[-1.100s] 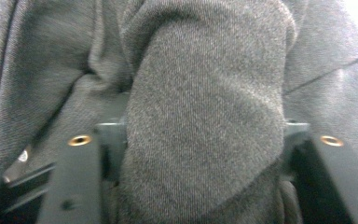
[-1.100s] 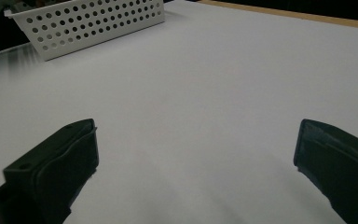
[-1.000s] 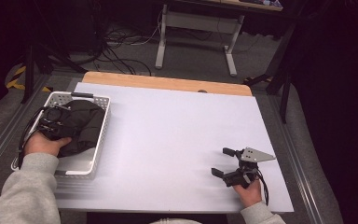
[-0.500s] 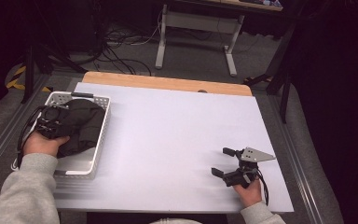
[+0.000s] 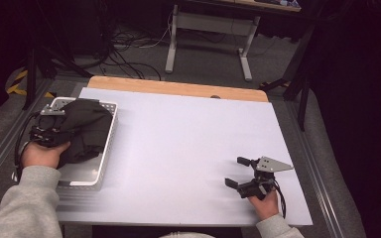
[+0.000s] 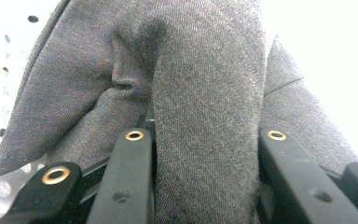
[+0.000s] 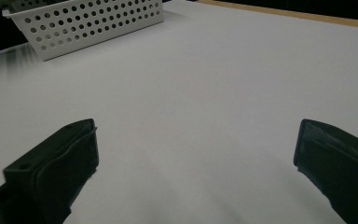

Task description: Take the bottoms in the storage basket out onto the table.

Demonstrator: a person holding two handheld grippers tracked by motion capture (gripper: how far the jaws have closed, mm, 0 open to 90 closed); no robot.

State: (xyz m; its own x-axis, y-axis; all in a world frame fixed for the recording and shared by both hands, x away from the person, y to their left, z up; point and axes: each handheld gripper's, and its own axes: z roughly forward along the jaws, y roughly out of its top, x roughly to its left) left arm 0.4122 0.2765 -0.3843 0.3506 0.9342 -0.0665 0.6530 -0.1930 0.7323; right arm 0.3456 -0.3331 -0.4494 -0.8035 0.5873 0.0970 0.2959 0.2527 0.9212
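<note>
Having closed further since the earlier frames, now clamping on a fold of the dark grey cloth (image 6: 205,116), with fabric squeezed between both jaws in the left gripper view. Lying bunched in the white perforated basket (image 5: 106,148) at the table's left edge, spilling toward its far end. Spreading wide and white across the middle: the table (image 5: 188,139), with a wooden strip (image 5: 178,89) running along its far edge. Coming in from the near left, a grey sleeve (image 5: 25,208) and hand wrapping the left gripper (image 5: 47,134) over the basket. Resting near the right corner, the right gripper (image 5: 240,172), jaws standing wide apart over bare tabletop, holding nothing. Showing the basket's holed side wall (image 7: 88,23) far off in the right gripper view. Showing the cloth's weave close up in the left gripper view.
</note>
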